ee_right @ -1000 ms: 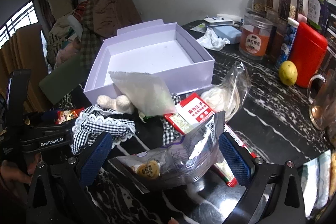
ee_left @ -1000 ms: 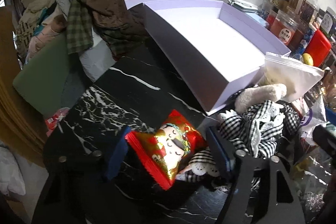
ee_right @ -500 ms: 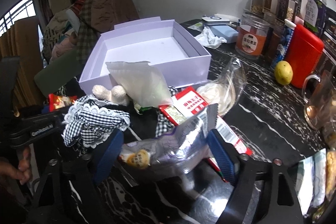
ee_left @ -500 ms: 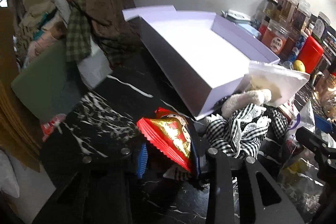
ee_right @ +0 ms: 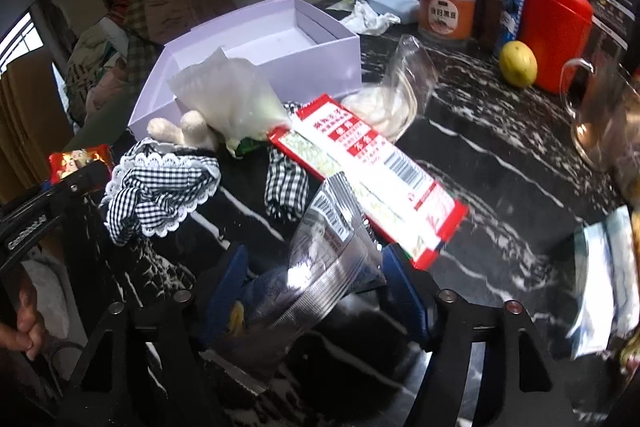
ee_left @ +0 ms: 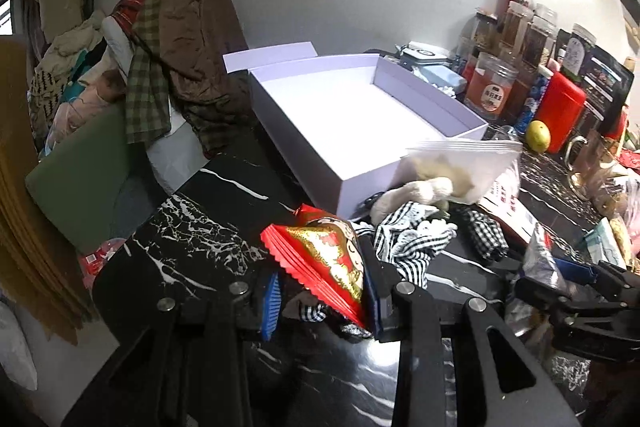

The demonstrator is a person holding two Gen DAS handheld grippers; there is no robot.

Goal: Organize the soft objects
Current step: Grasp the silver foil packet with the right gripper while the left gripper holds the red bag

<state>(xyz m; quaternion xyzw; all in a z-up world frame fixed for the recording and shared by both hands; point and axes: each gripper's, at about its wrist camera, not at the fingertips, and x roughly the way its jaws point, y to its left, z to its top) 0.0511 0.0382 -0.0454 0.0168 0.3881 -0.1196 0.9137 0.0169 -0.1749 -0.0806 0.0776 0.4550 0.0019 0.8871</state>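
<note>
Black marble tabletop [ee_left: 208,239] under a white wall, piled with clutter. At far left, heaped clothes [ee_left: 168,39] over a green cushion [ee_left: 80,163]. Mid-scene, open lilac box [ee_left: 352,115] holding nothing visible, its near corner just beside a cream plush [ee_left: 416,191] and a cloudy zip bag [ee_left: 464,163] leaning on the box edge. Along the far right: jars [ee_left: 492,87], a red canister [ee_left: 560,111] and a lemon [ee_left: 538,135] touching it.

Left hand-held gripper [ee_left: 320,301] clamped on a red-and-gold snack pack [ee_left: 324,259], blue pads pressed to both faces, pack standing on edge above the tabletop. Just right of it, gingham lace cloth [ee_left: 408,239] crumpled below the plush.

Right hand-held gripper [ee_right: 316,291] closed on a clear foil pouch [ee_right: 320,267], pouch rising between the pads, barcode near its top. Beyond it, a long red-and-white packet [ee_right: 360,163] lying tilted, its near end beside the pouch, its far end against the zip bag [ee_right: 232,95]. Farther right of that, a clear bag of white stuff [ee_right: 388,99] lying near the box [ee_right: 280,47]. Gingham cloth [ee_right: 160,191] at left, with a second gingham piece [ee_right: 286,187] partly under the packet. Glass mug [ee_right: 604,115] at the right edge, near the lemon [ee_right: 518,63]. More foil packs [ee_right: 604,279] at near right, blurred.
</note>
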